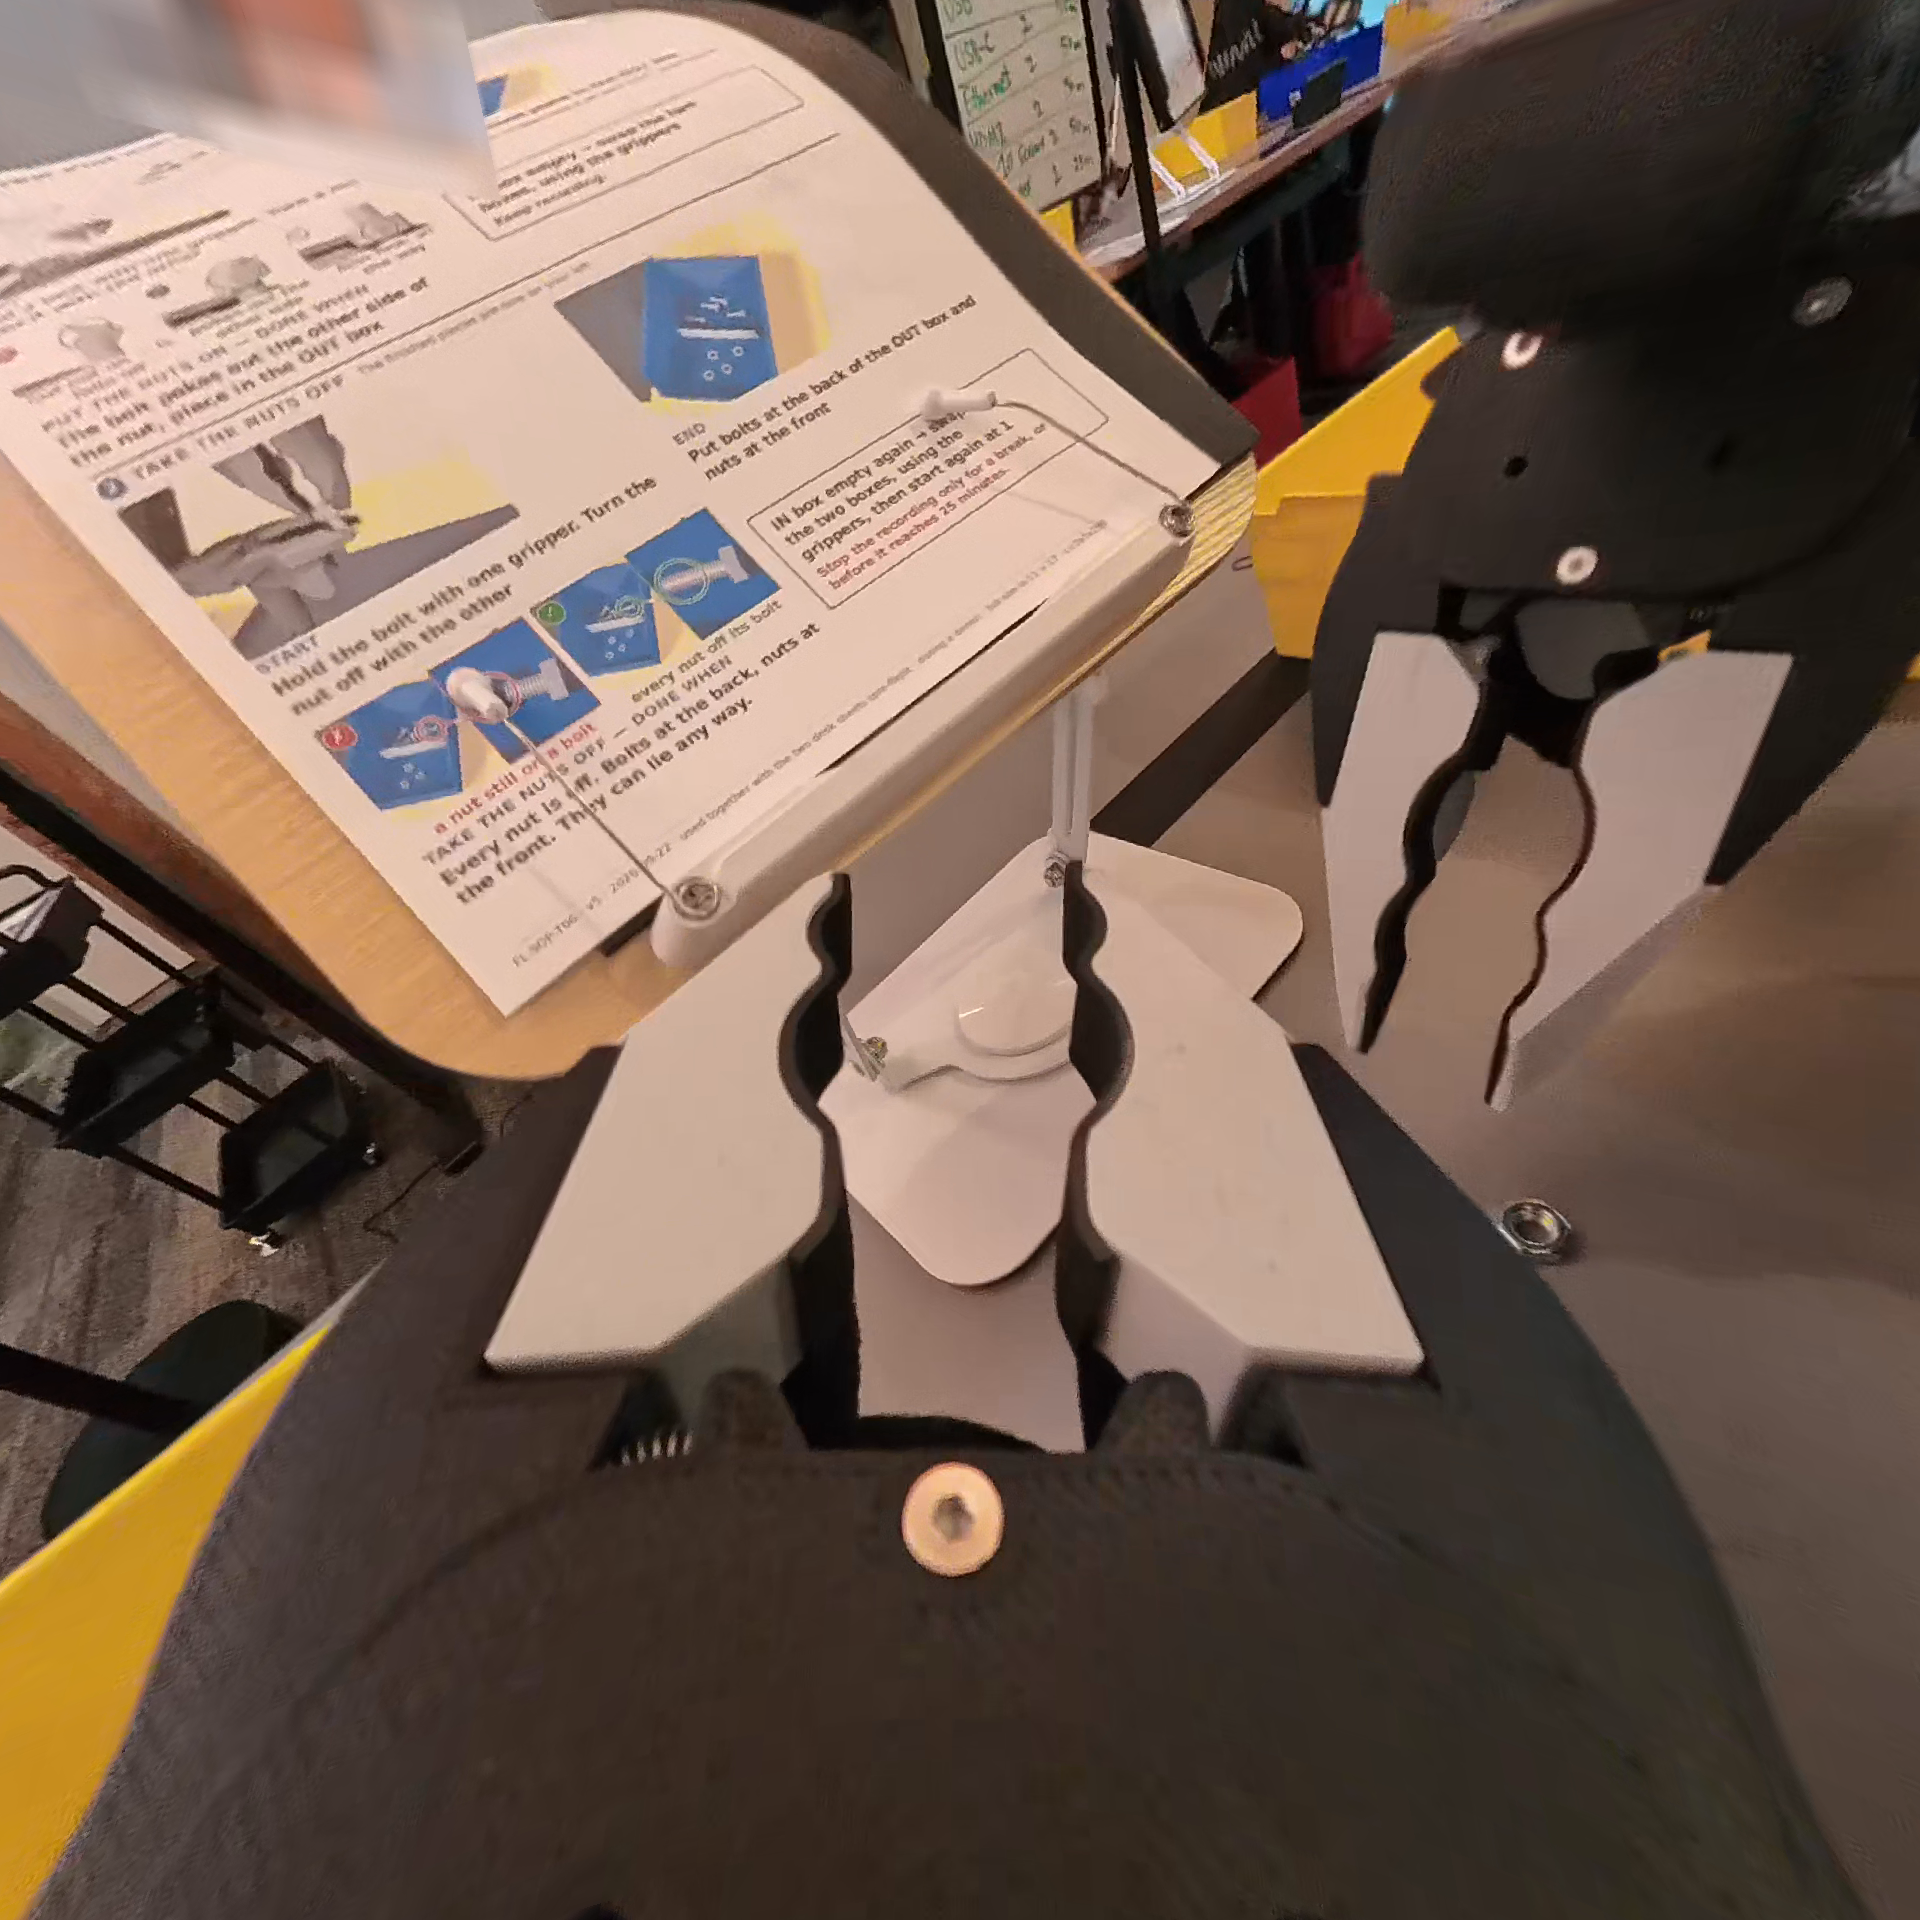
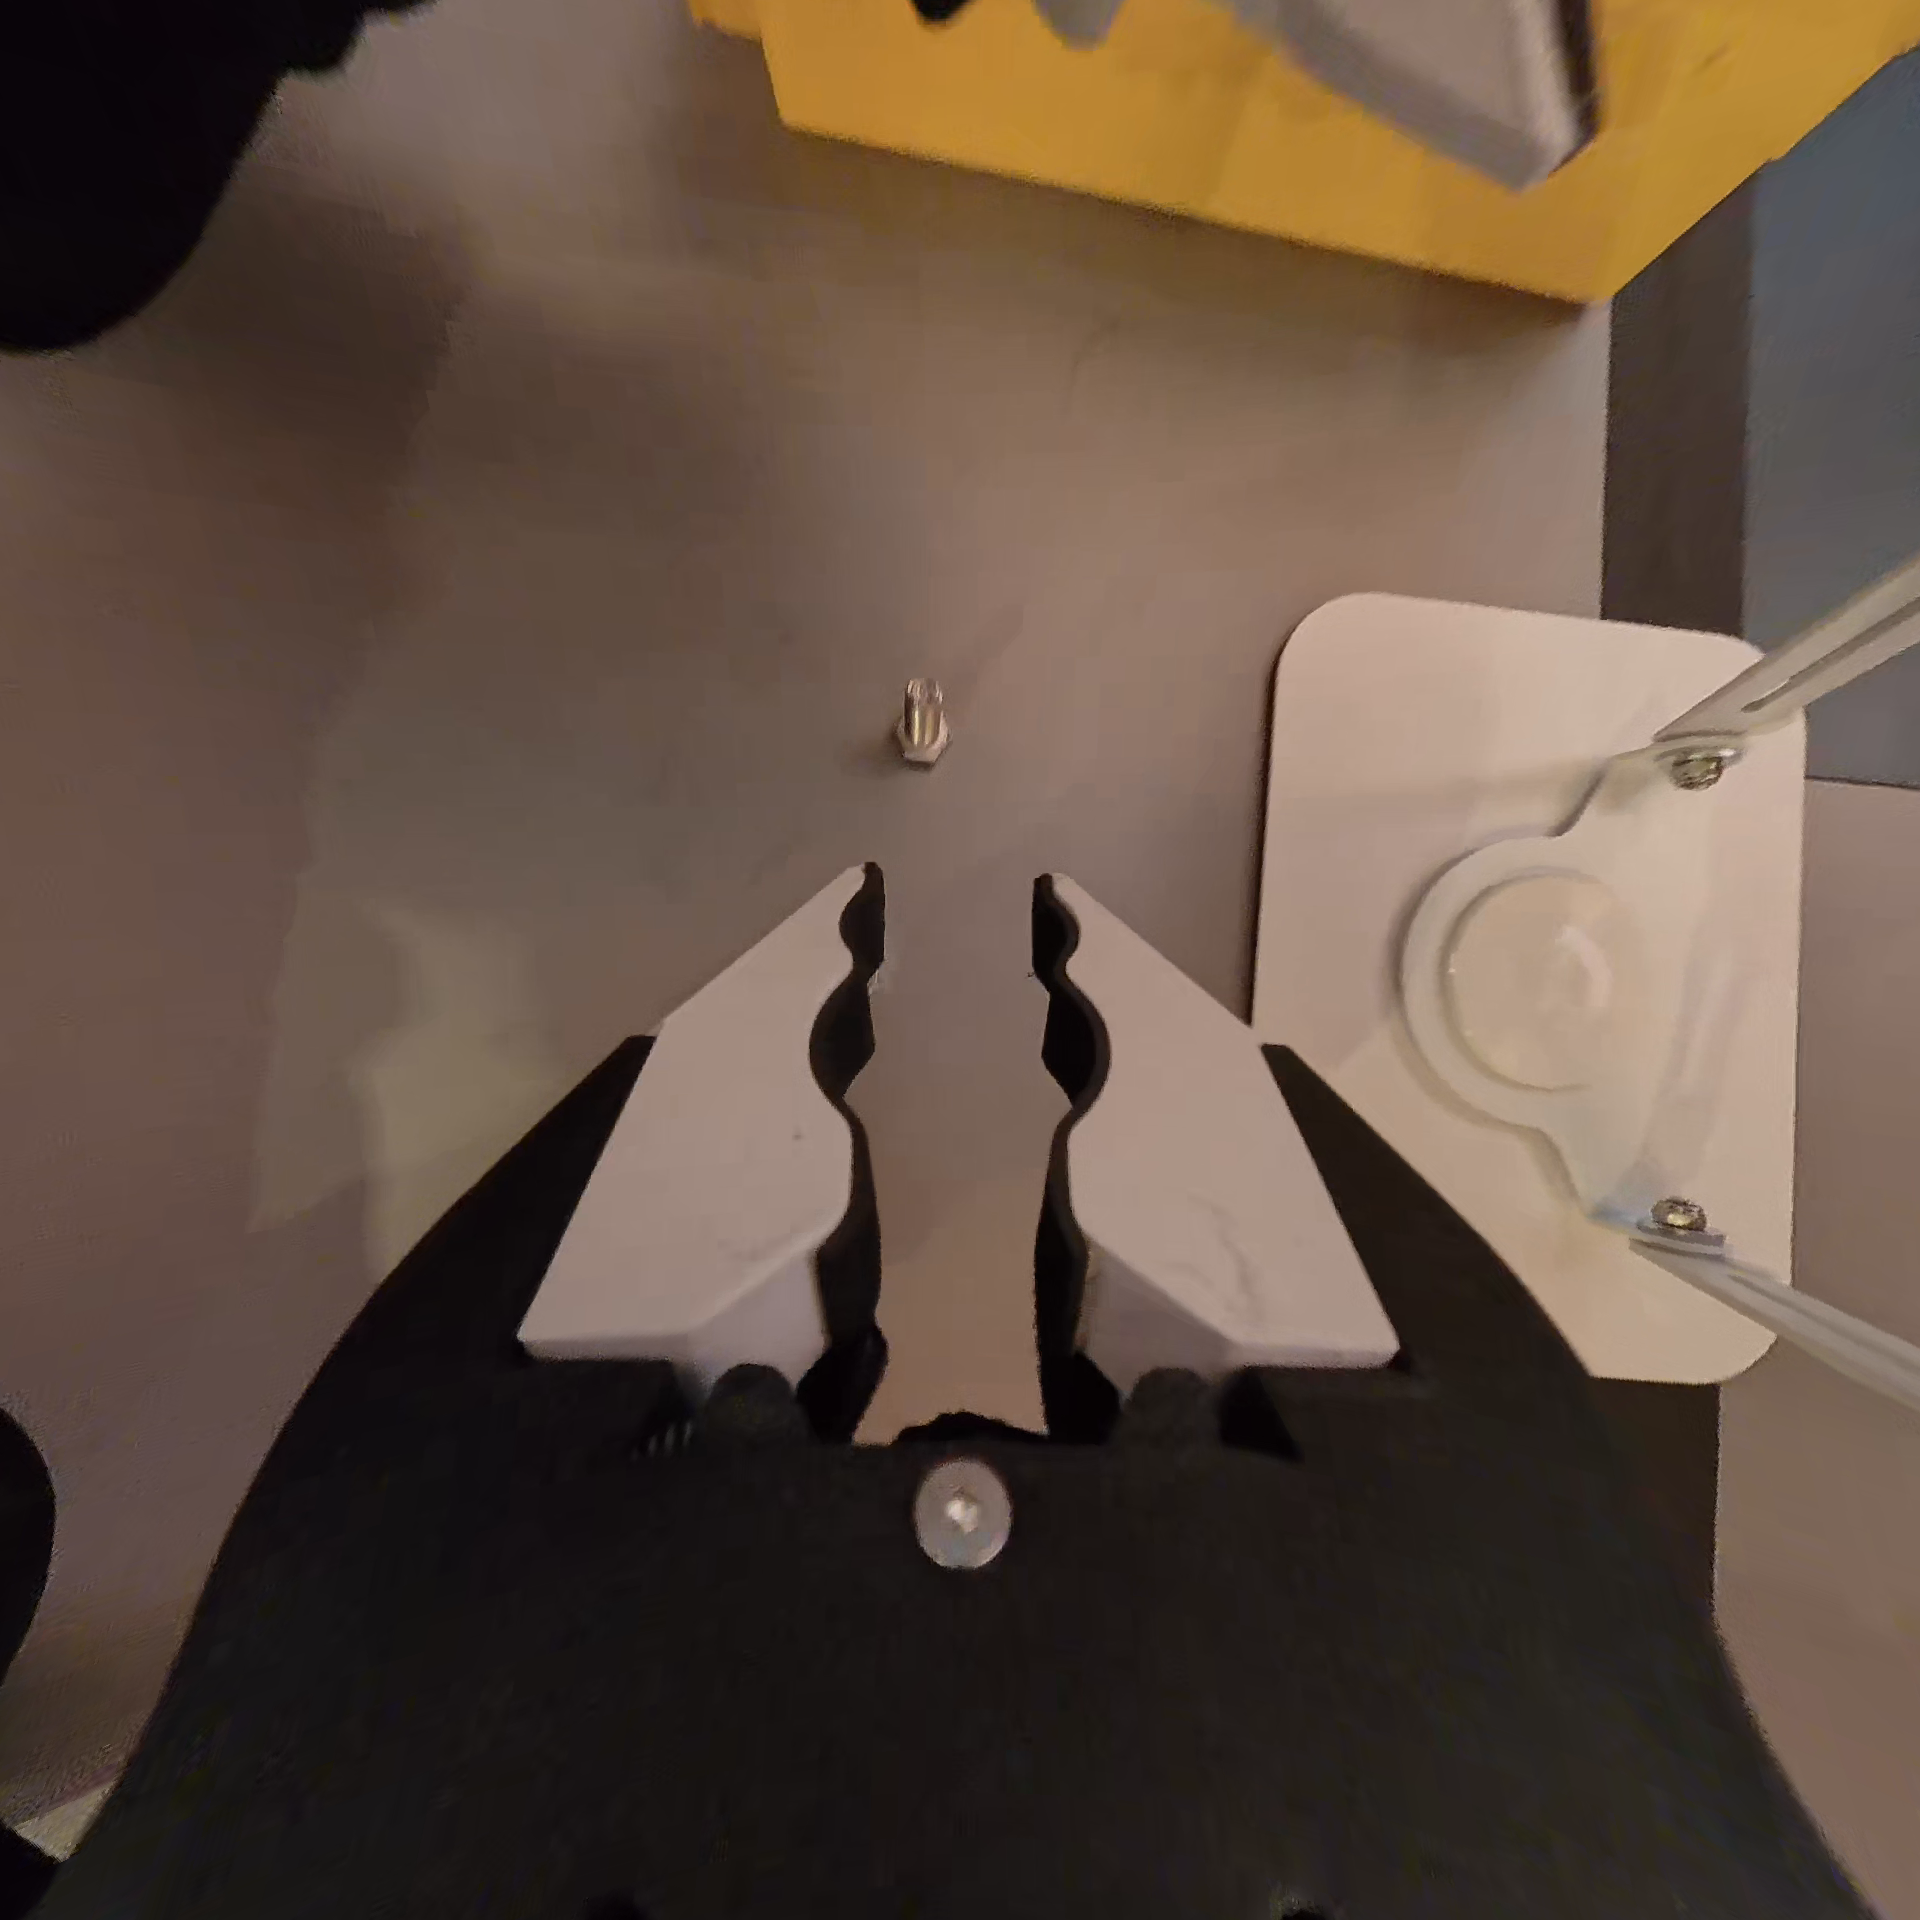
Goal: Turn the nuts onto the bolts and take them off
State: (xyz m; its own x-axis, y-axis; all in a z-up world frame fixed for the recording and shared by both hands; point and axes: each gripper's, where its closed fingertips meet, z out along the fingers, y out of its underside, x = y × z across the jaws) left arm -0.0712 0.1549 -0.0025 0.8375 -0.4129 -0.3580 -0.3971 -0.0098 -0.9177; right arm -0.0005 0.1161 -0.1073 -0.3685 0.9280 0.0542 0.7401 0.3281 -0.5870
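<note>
A small silver bolt (image 2: 920,722) stands on its head on the grey surface (image 2: 520,623), just ahead of my right gripper (image 2: 958,881). The right gripper is open and empty, and points down at the surface. It also shows in the left wrist view (image 1: 1434,1060), hanging over the surface at the right with its jaws a little apart. A silver nut (image 1: 1536,1226) lies on the grey surface (image 1: 1714,1143) to the right of my left gripper (image 1: 951,904). The left gripper is open and empty, and is raised toward the stand.
A printed instruction sheet (image 1: 582,499) sits on a tilted stand whose white base (image 1: 1174,935) rests on the surface; the base also shows in the right wrist view (image 2: 1351,727). A yellow box wall (image 2: 1143,177) stands behind the bolt. Shelves and clutter lie beyond. Between my right fingertips and the small silver bolt (image 2: 920,722) there is roughly 8 cm.
</note>
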